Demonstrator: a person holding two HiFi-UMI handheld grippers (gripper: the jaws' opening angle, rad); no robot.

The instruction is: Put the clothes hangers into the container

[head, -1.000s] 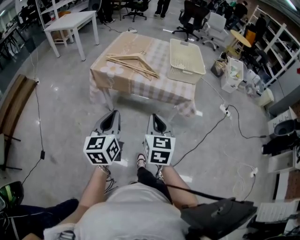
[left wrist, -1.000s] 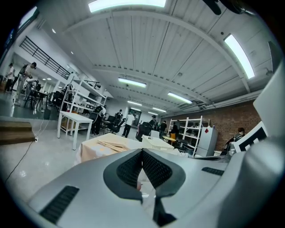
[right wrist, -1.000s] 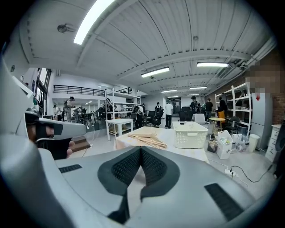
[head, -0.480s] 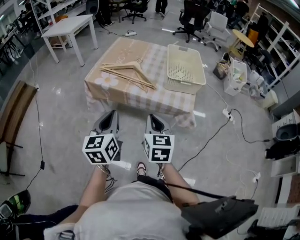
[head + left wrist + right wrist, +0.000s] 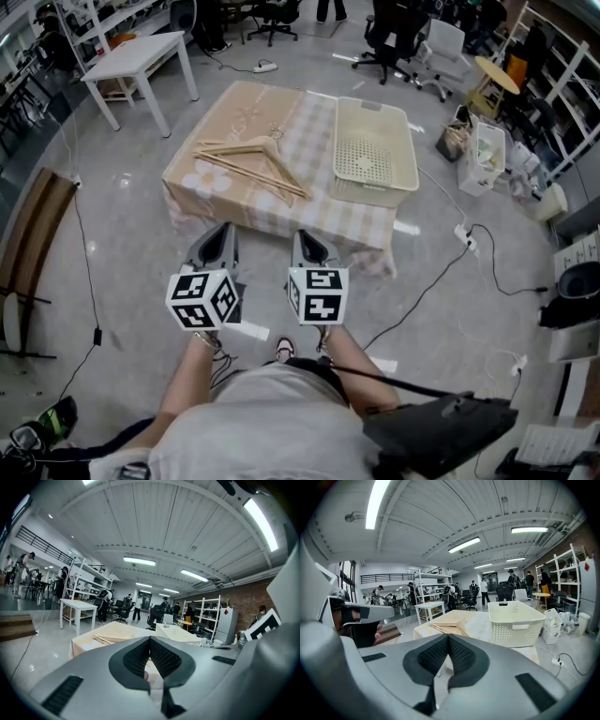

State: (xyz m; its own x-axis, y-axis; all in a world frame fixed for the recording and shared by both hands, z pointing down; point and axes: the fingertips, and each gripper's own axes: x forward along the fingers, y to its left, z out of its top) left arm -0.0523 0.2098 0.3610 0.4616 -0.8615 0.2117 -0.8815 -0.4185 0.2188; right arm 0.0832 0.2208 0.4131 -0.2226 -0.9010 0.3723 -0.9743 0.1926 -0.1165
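On table (image 5: 221,195): hangers (image 5: 251,161) | well ahead of left gripper (image 5: 225,230), right gripper (image 5: 306,235) | both jaws together

Left claw (image 5: 221,246) and right claw (image 5: 307,247) level, side by side, closed, empty.

In the head view the wooden hangers (image 5: 239,150) lie overlapped on the table (image 5: 262,108) and look too small for me to count. The marker cubes on the left gripper (image 5: 223,232) and right gripper (image 5: 305,236) cover the hands holding them. In the left gripper view that gripper's closed jaws block the table's near edge and part of the basket (image 5: 180,631).
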